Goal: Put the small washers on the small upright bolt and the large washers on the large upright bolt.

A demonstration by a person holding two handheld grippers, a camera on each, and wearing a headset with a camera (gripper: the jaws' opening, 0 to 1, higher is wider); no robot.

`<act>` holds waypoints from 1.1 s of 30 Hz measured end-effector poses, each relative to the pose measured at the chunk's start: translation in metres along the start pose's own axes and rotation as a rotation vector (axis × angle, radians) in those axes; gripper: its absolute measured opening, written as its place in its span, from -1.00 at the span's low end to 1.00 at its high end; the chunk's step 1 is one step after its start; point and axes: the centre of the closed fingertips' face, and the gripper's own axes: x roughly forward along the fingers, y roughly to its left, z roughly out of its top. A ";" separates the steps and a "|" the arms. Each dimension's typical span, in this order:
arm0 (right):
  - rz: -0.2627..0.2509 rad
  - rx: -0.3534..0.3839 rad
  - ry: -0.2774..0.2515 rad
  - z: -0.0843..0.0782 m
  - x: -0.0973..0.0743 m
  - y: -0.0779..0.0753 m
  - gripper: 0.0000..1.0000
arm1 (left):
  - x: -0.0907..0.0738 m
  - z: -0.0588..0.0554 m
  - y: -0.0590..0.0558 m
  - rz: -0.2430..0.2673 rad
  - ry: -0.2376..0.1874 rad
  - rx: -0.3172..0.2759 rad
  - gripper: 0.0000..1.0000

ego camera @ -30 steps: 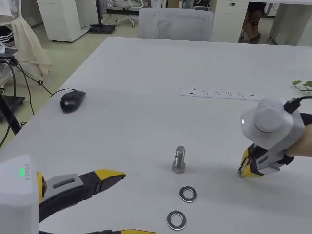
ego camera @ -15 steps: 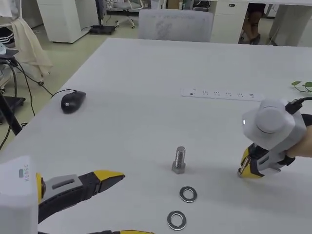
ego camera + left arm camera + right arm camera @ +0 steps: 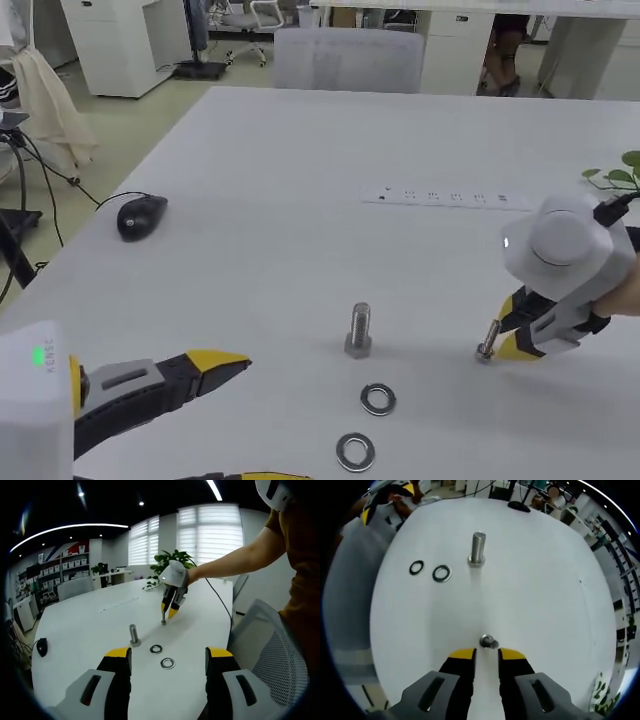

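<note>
Hovering my right claw (image 3: 486, 655), jaws parted a little; small bolt (image 3: 489, 641) stands upright just off the tips, not clamped. Left claw (image 3: 168, 655) released, jaws wide. Large bolt (image 3: 359, 330): grey steel, threaded, head down, mid-table. Two washers (image 3: 377, 399) lie flat near it, apart. Table (image 3: 300, 180) white, matte. Mouse (image 3: 140, 216), power strip (image 3: 445, 197), plant (image 3: 612, 175) farther off; office desks behind.
</note>
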 end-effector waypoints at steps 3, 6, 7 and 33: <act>-0.010 0.007 -0.005 0.000 -0.005 0.001 -0.64 | 0.000 0.001 -0.002 -0.005 0.001 0.007 0.18; -0.021 0.008 -0.004 -0.001 -0.011 0.004 -0.64 | -0.001 0.003 -0.005 -0.009 -0.001 0.014 0.18; -0.024 0.007 -0.006 -0.001 -0.012 0.005 -0.64 | -0.001 0.004 -0.005 -0.010 -0.002 0.015 0.18; -0.066 -0.013 -0.079 0.016 -0.032 0.050 -0.64 | -0.009 0.015 -0.024 -0.038 -0.015 0.063 0.18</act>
